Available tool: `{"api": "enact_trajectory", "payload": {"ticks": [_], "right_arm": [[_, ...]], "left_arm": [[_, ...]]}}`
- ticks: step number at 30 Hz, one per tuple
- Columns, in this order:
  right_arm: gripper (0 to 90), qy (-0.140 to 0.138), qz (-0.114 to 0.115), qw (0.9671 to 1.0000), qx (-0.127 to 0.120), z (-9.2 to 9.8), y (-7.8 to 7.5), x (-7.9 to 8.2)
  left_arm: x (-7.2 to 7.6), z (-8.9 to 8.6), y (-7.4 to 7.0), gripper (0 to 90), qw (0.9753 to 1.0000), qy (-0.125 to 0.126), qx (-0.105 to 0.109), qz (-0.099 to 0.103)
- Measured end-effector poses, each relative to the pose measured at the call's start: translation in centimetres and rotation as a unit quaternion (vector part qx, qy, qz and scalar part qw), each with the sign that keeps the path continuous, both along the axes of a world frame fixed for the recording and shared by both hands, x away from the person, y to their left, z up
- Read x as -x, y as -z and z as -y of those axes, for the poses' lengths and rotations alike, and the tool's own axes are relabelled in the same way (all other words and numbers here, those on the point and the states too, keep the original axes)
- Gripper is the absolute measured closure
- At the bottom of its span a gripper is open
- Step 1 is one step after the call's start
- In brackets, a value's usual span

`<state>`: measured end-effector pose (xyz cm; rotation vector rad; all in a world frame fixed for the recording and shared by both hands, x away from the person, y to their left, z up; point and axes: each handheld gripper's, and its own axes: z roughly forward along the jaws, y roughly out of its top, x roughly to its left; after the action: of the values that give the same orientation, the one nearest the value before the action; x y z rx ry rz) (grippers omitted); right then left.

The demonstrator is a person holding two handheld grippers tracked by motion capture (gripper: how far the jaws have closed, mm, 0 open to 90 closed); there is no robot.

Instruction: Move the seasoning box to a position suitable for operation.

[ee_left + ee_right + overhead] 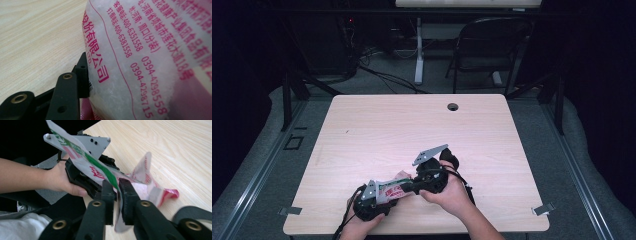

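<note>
Near the desk's (362, 130) front edge, the left gripper (371, 199) and the right gripper (424, 176) both hold one plastic bag (391, 190). The bag is white with pink and green print. The right gripper's jaws are squeezed tight on its thin edge. One left jaw presses on the bag; the other is hidden. Farther back, a dark chair (484, 40) stands behind the desk.

Near the front edge of the desk (362, 125), my left gripper (371, 200) and my right gripper (424, 181) hold a plastic packet (392, 190) between them, above the wood.
</note>
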<state>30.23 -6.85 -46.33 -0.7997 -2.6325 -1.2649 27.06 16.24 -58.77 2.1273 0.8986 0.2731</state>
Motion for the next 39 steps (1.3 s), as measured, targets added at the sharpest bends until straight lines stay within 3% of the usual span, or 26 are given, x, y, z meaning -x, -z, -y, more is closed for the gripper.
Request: {"api": "enact_trajectory", "payload": {"ticks": [3, 13, 21, 24, 32, 39], "right_arm": [[77.0, 0.004, 0.003, 1.0000, 0.002, 0.9, -0.6, 0.0], [75.1, 0.017, 0.014, 0.9996, -0.015, 2.7, -2.3, 0.1], [74.9, 0.051, 0.024, 0.9978, -0.035, 4.1, -3.1, -0.2], [72.8, 0.060, 0.026, 0.9975, -0.025, 3.7, -3.0, -0.5], [70.5, 0.052, 0.019, 0.9983, -0.020, 2.1, -3.2, -0.8], [68.2, 0.042, -0.014, 0.9990, 0.009, 0.9, -2.3, -1.4]], "left_arm": [[0.0, 0.0, 0.0, 54.3, 1.0000, 0.000, 0.000, 0.000], [0.1, 0.1, 0.0, 54.3, 1.0000, -0.003, -0.001, 0.002], [0.3, 0.4, 0.0, 54.4, 0.9998, -0.002, -0.017, 0.015], [0.4, 0.5, 0.0, 54.4, 0.9996, -0.002, -0.021, 0.018], [0.6, 0.7, 0.0, 54.5, 0.9992, -0.002, -0.032, 0.026], [0.6, 0.7, 0.0, 54.6, 0.9992, -0.003, -0.029, 0.025]]}}
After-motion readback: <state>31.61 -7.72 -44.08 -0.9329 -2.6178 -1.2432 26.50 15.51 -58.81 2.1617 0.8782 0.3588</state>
